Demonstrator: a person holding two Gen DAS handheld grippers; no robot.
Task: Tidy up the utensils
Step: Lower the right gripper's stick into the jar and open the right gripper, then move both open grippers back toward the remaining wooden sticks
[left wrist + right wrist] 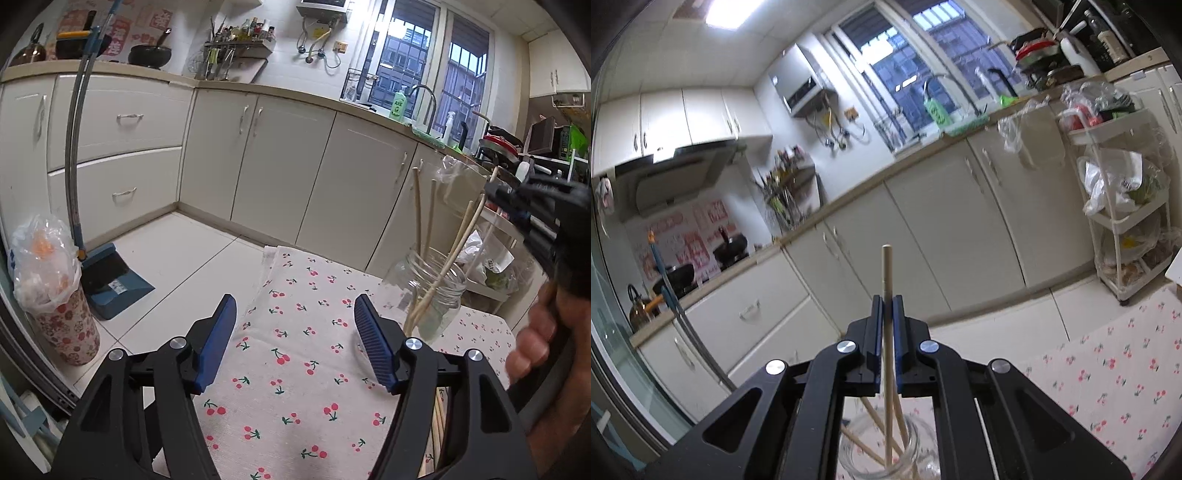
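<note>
A clear glass jar (430,299) stands on the cherry-print tablecloth (295,369) and holds several wooden chopsticks (419,218) leaning in it. My left gripper (295,328) is open and empty, low over the cloth, left of the jar. My right gripper (886,314) is shut on one wooden chopstick (886,269), held upright with its lower end inside the jar (886,458) beneath the fingers. In the left wrist view the right gripper (496,190) sits above the jar at the right edge. More chopsticks (439,413) lie on the cloth by the left gripper's right finger.
White kitchen cabinets (280,155) run behind the table. A floral bin with a plastic bag (55,291) and a blue dustpan (114,277) stand on the floor at left. A white shelf trolley with bags (1123,206) stands at right.
</note>
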